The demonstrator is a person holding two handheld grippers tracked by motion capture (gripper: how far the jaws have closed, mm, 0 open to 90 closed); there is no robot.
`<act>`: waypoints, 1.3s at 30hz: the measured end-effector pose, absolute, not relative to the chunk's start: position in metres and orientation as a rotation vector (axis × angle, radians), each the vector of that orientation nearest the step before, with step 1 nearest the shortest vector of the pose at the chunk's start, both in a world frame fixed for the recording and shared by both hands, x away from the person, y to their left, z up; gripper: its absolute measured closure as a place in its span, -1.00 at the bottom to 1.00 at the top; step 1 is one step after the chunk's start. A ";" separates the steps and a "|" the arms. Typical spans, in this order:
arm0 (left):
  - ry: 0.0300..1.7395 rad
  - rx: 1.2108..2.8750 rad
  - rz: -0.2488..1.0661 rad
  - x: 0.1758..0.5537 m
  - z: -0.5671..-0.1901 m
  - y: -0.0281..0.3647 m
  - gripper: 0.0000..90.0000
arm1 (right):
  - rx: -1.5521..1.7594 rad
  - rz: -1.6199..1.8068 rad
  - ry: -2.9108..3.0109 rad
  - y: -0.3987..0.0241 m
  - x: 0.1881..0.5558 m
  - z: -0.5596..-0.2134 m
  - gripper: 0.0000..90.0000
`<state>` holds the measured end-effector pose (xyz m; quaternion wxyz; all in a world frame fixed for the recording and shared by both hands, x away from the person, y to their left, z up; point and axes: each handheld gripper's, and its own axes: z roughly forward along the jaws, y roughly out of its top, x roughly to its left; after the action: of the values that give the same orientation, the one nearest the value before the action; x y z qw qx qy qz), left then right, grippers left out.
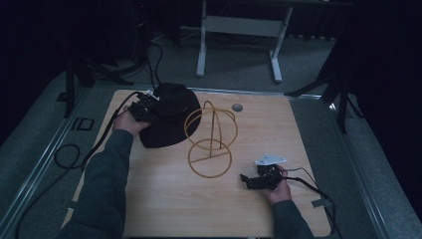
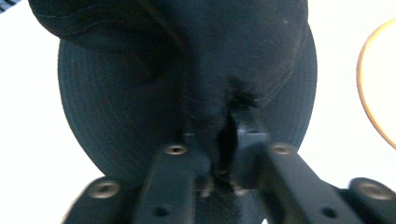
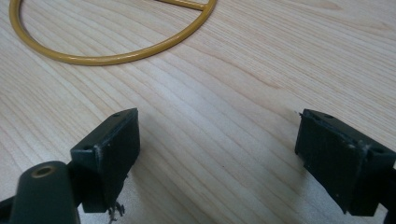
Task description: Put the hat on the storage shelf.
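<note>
My left gripper (image 2: 224,140) pinches soft black bucket hat (image 1: 169,117) fabric near the table's (image 1: 164,204) far-left corner, crown up. My right gripper (image 3: 217,154) rests wide open, empty, beside the yellow wire hat stand (image 1: 210,144).

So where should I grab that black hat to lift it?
Take the black hat by its soft crown, from its left, where the left hand-held gripper is shut on a fold. The flat brim lies against the table, harder to get under.
</note>
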<state>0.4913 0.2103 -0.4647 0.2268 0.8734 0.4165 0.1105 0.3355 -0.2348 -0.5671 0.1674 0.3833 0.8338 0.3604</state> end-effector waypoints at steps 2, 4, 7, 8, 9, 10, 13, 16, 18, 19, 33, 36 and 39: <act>1.136 2.427 0.287 0.492 -0.464 0.209 0.92 | 1.091 1.025 2.373 -0.235 0.336 -0.567 -0.69; 1.129 2.439 0.286 0.491 -0.462 0.209 0.94 | 1.091 1.026 2.372 -0.235 0.336 -0.567 -0.69; 1.128 2.441 0.284 0.491 -0.462 0.209 0.95 | 1.091 1.026 2.373 -0.235 0.335 -0.567 -0.70; 1.124 2.444 0.286 0.491 -0.461 0.210 0.95 | 1.091 1.025 2.373 -0.235 0.335 -0.567 -0.69; 1.126 2.442 0.287 0.490 -0.461 0.210 0.95 | 1.092 1.025 2.373 -0.235 0.335 -0.567 -0.70; 1.123 2.441 0.289 0.490 -0.460 0.210 0.96 | 1.091 1.025 2.373 -0.235 0.336 -0.567 -0.69; 1.115 2.441 0.299 0.489 -0.458 0.212 0.96 | 1.091 1.025 2.373 -0.235 0.336 -0.567 -0.69; 1.110 2.438 0.313 0.487 -0.457 0.212 0.96 | 1.091 1.026 2.373 -0.235 0.336 -0.567 -0.69; 1.105 2.429 0.330 0.485 -0.454 0.215 0.96 | 1.092 1.025 2.373 -0.235 0.335 -0.567 -0.69; 1.103 2.429 0.339 0.485 -0.453 0.215 0.96 | 1.091 1.026 2.373 -0.235 0.336 -0.567 -0.69; 1.094 2.414 0.366 0.480 -0.442 0.221 0.96 | 1.089 1.024 2.373 -0.235 0.336 -0.567 -0.69; 1.090 2.414 0.370 0.480 -0.441 0.222 0.96 | 1.090 1.024 2.373 -0.235 0.336 -0.567 -0.69; 1.084 2.400 0.357 0.479 -0.437 0.224 0.96 | 1.090 1.024 2.373 -0.235 0.336 -0.567 -0.69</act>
<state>0.4788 0.2238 -0.4368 0.2399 0.8768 0.3959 0.1304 0.3355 -0.2349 -0.5670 0.1674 0.3829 0.8341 0.3600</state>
